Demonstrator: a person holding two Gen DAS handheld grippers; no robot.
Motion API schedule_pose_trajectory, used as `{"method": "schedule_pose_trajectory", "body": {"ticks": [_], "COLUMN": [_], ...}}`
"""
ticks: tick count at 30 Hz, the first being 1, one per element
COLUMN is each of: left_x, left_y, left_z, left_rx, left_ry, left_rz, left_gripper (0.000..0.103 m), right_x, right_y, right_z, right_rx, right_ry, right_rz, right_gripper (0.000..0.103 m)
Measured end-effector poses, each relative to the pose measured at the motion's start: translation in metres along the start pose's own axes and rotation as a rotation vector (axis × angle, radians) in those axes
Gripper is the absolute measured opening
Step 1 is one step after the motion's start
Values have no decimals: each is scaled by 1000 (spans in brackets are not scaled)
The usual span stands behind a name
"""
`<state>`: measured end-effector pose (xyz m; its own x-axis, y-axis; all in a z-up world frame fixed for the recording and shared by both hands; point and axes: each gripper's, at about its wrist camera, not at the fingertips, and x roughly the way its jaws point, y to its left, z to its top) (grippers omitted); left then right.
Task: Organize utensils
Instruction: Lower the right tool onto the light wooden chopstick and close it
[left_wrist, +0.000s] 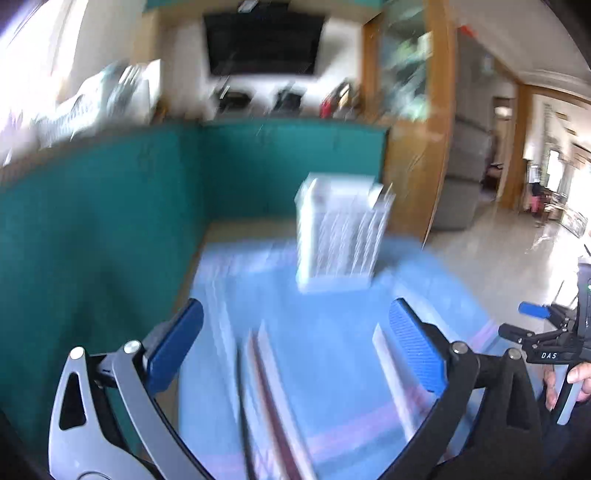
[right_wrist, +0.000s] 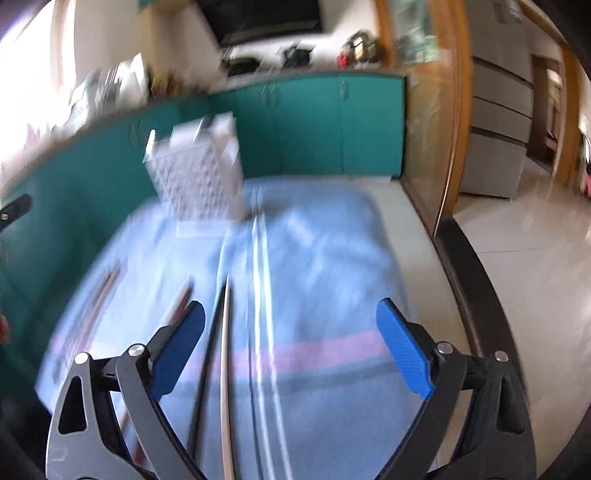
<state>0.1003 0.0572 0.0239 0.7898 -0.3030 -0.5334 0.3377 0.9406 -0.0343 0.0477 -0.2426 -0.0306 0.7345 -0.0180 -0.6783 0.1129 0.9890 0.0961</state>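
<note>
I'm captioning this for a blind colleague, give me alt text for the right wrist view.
Blurred by motion, the open right gripper hovers above a light blue cloth where long thin utensils lie lengthwise. A white perforated holder stands at the cloth's far left, before teal cabinets.

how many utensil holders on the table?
1. The white perforated utensil holder stands upright at the far end of the blue cloth, near the teal cabinets. Motion blur is heavy, but no second holder shows in either view.
</note>
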Motion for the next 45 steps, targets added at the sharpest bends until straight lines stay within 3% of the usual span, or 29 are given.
{"method": "schedule_pose_trajectory", "body": {"ticks": [3, 4, 7, 13, 19, 27, 31, 34, 35, 39, 45], "left_x": [24, 29, 41, 50, 66, 100, 102, 90, 88, 91, 89], "left_y": [23, 27, 30, 31, 42, 37, 44, 44, 43, 49, 65], "left_z": [-47, -53, -72, -72, -70, -81, -79, -69, -67, -67, -62], "left_rx": [-77, -82, -36, 4, -26, -15, -82, -110, -113, -142, -185], "left_ry": [179, 201, 223, 224, 259, 387, 390, 323, 310, 318, 304], "left_rz": [73, 95, 190, 209, 194, 153, 120, 34, 35, 35, 123], "left_gripper": [99, 99, 99, 97, 91, 86, 82, 81, 81, 81, 81], "right_x": [7, 11, 22, 40, 46, 64, 68, 68, 68, 67, 64], "right_y": [28, 37, 52, 51, 60, 74, 76, 74, 73, 66, 57], "right_z": [-26, -32, -44, -49, -41, -37, -33, -33, -34, -34, -35], "right_rx": [-100, -125, -150, -138, -143, -183, -188, -186, -181, -159, -116], "right_ry": [71, 98, 151, 209, 235, 275, 295, 301, 301, 302, 308], "right_rz": [-11, -15, -17, -36, 28, 9, 5, 14, 21, 42, 78], "right_gripper": [82, 69, 40, 14, 13, 13, 13, 10, 6, 6, 6]}}
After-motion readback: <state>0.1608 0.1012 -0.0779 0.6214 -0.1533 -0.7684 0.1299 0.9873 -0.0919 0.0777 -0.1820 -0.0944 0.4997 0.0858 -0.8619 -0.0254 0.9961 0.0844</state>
